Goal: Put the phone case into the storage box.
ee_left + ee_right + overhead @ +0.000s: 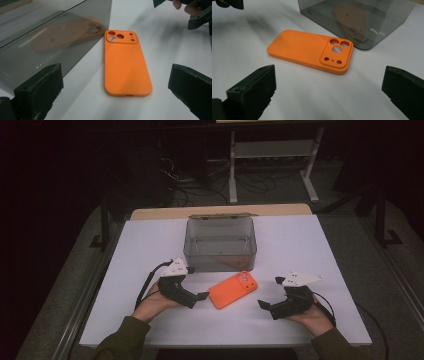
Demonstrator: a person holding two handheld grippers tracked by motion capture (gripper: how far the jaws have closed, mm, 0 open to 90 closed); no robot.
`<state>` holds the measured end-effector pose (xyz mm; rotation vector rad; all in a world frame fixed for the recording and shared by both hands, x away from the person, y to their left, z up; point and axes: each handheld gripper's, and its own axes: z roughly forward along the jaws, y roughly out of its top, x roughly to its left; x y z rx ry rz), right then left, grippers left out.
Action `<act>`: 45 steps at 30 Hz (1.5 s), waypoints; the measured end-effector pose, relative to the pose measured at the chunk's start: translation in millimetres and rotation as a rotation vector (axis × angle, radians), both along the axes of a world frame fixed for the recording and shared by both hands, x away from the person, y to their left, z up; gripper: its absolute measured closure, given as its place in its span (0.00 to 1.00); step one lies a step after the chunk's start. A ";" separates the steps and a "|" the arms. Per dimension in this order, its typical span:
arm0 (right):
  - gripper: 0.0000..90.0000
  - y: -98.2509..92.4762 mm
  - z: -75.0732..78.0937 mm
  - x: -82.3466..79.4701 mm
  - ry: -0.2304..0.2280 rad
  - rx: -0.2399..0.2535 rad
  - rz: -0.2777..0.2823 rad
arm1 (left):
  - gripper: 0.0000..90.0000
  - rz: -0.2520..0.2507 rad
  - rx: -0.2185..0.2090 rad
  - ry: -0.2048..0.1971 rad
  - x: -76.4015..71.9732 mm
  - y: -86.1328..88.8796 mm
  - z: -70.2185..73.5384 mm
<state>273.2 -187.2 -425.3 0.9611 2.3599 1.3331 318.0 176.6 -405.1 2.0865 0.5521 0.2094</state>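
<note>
— While both hands rest on the white table (310, 245), where's the orange phone case (233, 289)?

— Flat, camera cut-outs up, just in front of the smoky plastic box (220, 242), one corner almost touching it.

— And the grippers?

— The left gripper (200, 296) sits just left of the case, jaws spread wide, holding nothing. The right gripper (263, 304) is near its right side, equally agape and empty.

The far wall of the grey box (50, 37) runs off the top edge in both gripper views. What the brown shape behind its smoky wall is, I cannot tell.
</note>
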 end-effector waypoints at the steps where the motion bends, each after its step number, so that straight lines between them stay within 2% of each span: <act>1: 0.00 0.0 0.0 0.0 0.000 0.000 0.000 | 0.00 0.000 0.000 0.000 0.2 -1.1 0.0; 18: 0.00 0.0 0.0 0.1 -0.001 -0.001 0.000 | 0.00 -0.029 0.005 0.005 5.2 -19.3 -0.4; 45: 0.00 0.1 0.0 -0.1 -0.002 0.001 0.000 | 0.00 -0.075 0.002 -0.009 17.2 -53.5 3.4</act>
